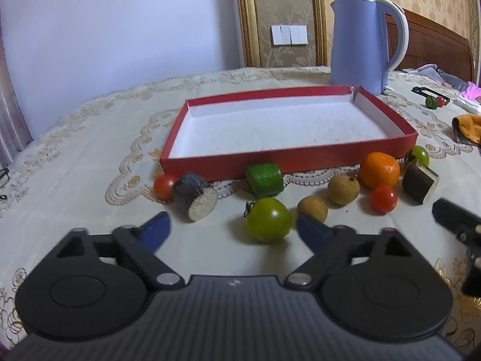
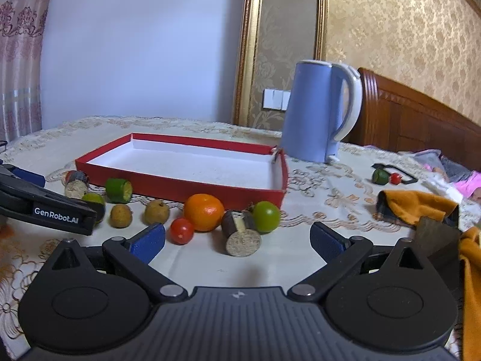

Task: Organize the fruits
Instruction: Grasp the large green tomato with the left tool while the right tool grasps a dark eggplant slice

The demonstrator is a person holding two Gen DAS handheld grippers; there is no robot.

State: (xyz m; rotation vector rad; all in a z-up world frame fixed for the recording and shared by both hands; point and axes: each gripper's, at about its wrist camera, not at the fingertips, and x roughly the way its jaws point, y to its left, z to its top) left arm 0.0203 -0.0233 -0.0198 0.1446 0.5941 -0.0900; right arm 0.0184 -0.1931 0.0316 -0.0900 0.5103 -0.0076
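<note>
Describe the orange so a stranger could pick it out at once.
Find the shallow red tray in front of the blue kettle. Along its near wall lies a row of small fruits; toward the tray's right end sits the orange. It is the biggest round piece there and the only orange-coloured one.

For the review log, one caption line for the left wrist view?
Open left gripper approaches a green tomato among scattered produce before an empty red tray; blue kettle behind.

left tool [image 1: 234,230]: black body | blue pads | white "GenRobot.AI" lettering
</note>
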